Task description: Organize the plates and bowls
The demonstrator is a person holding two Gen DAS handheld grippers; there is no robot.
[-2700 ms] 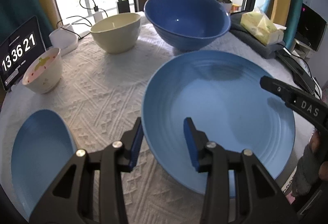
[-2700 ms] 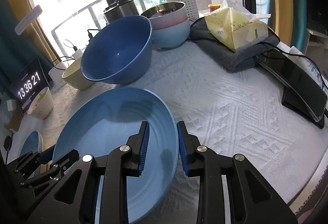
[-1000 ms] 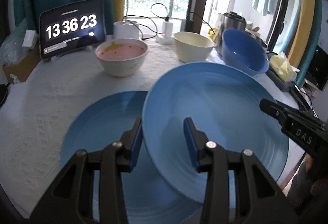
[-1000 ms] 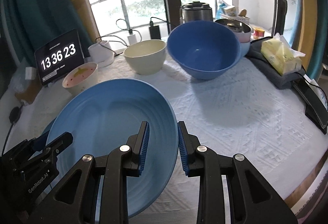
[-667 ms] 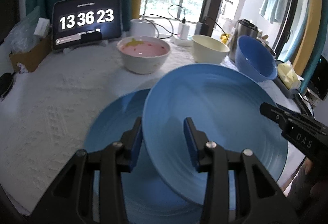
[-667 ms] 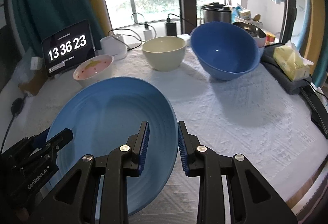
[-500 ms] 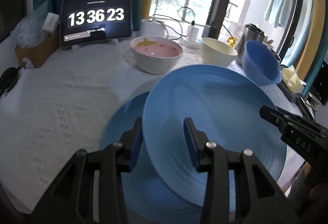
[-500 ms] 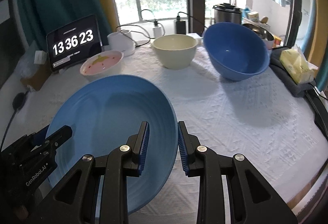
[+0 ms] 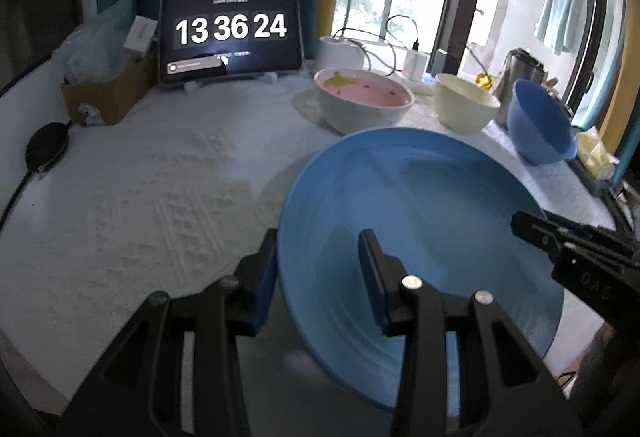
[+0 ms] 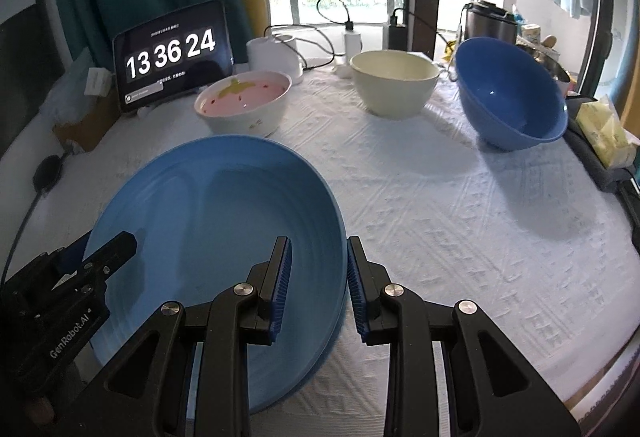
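A large light-blue plate point(image 10: 216, 221) is gripped at opposite edges by two handheld grippers over a white embossed tablecloth point(image 10: 460, 221). The left gripper point(image 9: 318, 273) is clamped on the plate's left rim, one blue pad under the edge and the other on the upper face; the right gripper point(image 10: 318, 285) is pinched on the right rim in the same way. In the right wrist view a second blue rim can be made out directly beneath the held plate near its lower right edge, though whether the two touch cannot be told. Behind the plate, a white bowl with a pink interior point(image 10: 244, 105) is set on the cloth, with a cream bowl point(image 10: 394, 87) to its right and a deep blue bowl point(image 10: 512, 105), tilted toward the camera, further right. A tablet clock point(image 10: 172, 55) reading 13 36 24 is propped at the back left, beside a brown cardboard box point(image 9: 108, 91). A yellow tissue pack point(image 10: 606, 135) is seen at the far right edge of the table
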